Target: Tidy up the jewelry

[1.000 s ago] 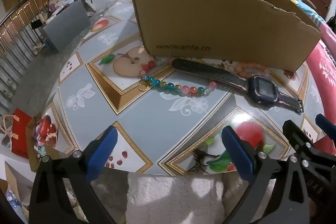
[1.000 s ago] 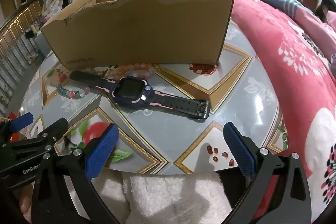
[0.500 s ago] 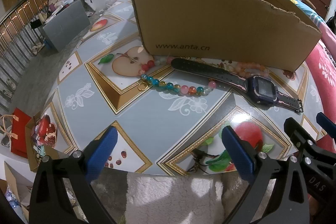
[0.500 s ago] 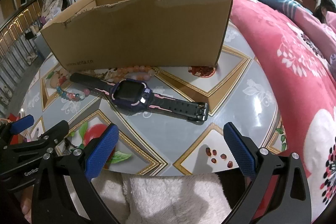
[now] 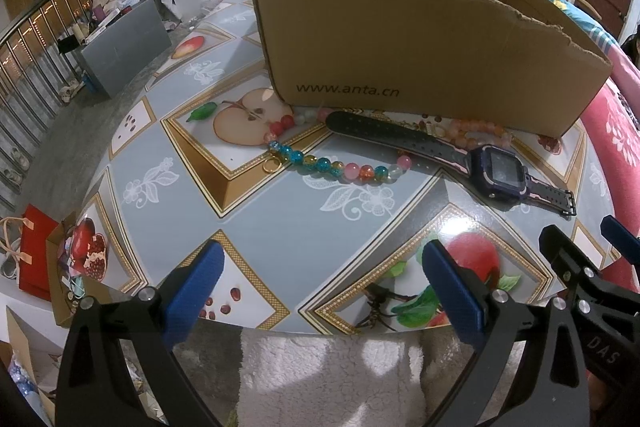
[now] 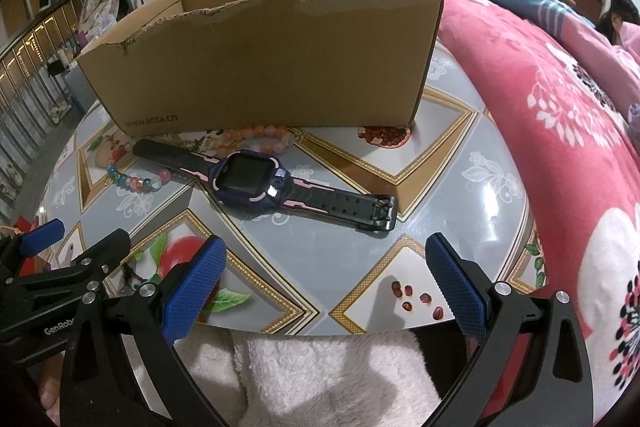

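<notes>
1. On the patterned table (image 5: 248,227), the watch (image 6: 248,181) lies flat in front of the cardboard box (image 5: 420,59), its strap crossing a multicoloured bead bracelet (image 5: 340,167); a peach bead bracelet (image 6: 256,137) sits just beside the box wall.
2. Nothing appears gathered yet: all three pieces lie outside the box, so the sorting seems barely begun.
3. Left gripper (image 5: 320,291) and right gripper (image 6: 324,279) hover at the near table edge, fingers spread wide, gripping nothing.
4. Only the left view shows a small gold ring (image 5: 272,167) by the beads; only the right view shows the watch buckle clearly and the pink bedspread (image 6: 560,115).
</notes>
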`<state>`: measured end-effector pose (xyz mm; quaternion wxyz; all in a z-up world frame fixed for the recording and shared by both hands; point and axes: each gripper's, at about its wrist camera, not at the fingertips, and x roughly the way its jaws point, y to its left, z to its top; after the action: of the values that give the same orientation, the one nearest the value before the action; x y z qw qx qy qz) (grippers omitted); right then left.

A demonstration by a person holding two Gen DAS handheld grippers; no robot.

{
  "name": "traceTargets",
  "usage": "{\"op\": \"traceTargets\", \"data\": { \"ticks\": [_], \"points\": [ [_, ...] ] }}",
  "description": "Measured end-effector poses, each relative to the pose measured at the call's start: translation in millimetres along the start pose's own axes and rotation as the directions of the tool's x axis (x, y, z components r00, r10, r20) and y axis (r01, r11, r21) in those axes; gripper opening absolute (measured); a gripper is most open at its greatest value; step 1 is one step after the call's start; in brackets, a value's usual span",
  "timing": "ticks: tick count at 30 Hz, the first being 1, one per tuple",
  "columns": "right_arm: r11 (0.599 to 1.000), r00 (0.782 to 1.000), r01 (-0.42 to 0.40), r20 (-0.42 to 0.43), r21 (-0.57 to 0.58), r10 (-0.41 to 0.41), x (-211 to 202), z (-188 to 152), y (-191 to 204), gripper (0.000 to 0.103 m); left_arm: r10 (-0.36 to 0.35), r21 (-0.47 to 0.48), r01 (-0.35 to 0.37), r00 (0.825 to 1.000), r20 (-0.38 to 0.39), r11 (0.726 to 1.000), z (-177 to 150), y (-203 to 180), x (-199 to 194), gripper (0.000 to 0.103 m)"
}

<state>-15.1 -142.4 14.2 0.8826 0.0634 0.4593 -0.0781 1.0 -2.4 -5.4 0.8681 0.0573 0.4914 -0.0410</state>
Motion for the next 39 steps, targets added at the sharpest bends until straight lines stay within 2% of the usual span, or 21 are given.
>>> {"op": "traceTargets", "data": {
  "ticks": [39],
  "points": [
    [1.000, 1.000, 0.001, -0.002, 0.000, -0.001, -1.8, 0.1, 1.9, 0.096, -0.005, -0.004, 0.005, 1.000, 0.001, 1.000, 0.8, 3.1, -1.7, 0.097]
  ]
}}
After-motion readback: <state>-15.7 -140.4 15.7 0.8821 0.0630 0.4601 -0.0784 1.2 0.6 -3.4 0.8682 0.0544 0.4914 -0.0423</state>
